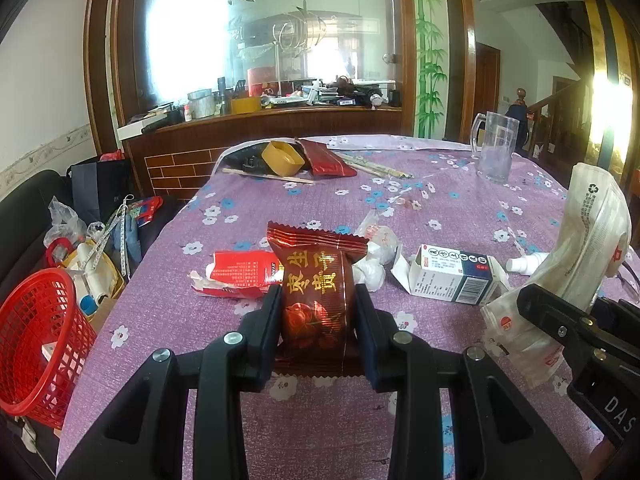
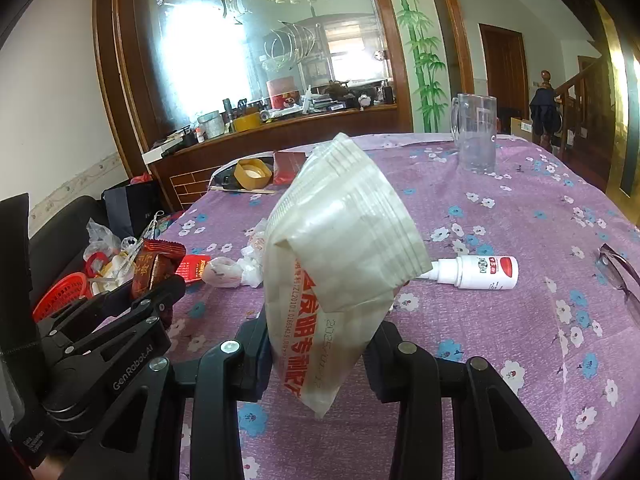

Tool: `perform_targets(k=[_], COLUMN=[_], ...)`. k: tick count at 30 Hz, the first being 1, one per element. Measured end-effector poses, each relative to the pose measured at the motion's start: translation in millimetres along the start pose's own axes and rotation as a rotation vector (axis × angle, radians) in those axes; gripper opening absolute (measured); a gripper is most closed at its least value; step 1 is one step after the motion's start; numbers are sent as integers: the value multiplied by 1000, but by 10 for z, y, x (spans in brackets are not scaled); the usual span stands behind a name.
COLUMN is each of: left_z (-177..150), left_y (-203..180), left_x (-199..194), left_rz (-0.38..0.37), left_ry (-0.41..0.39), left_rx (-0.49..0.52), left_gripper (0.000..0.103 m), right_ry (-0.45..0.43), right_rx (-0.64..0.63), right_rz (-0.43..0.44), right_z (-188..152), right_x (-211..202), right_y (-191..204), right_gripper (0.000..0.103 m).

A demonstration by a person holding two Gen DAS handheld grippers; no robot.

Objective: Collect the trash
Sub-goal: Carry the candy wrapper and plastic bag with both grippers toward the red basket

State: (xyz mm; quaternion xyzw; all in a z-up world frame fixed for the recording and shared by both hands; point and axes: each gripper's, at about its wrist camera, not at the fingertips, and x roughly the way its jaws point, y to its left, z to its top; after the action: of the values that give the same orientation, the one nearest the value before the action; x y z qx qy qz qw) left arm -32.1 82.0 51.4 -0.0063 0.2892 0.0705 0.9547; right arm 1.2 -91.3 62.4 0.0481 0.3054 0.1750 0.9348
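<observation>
Both pieces of trash are picked up and off the counter (image 1: 460, 208); the next move, I judge, is carrying them past its left edge to the red basket (image 1: 36, 340). The left tool (image 1: 318, 304) is part-closed on a dark red snack wrapper (image 1: 316, 280). The right tool (image 2: 320, 344) pinches a crumpled white paper bag (image 2: 340, 256).

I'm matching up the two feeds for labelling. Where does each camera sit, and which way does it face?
Left wrist: sits on the left hand-held gripper, looking forward and down across the table; its own fingers clamp a red snack packet, and the right hand-held gripper shows at the right edge.
Right wrist: sits on the right hand-held gripper, same heading; its fingers clamp a white plastic bag.
Shared: the packet, the bag, the glass mug, the red basket.
</observation>
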Motion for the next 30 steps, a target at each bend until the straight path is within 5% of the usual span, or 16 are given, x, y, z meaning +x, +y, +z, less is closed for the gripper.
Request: perform_targets(k=[30], left_z=[43], left_y=[131], left_x=[-34], left_rz=[37], left_ry=[-6], left_rx=[3], left_gripper=[33], right_ry=[-39], right_rx=[15], right_rz=[-39], right_z=[31], right_x=[-104], right_y=[13], right_gripper=[41])
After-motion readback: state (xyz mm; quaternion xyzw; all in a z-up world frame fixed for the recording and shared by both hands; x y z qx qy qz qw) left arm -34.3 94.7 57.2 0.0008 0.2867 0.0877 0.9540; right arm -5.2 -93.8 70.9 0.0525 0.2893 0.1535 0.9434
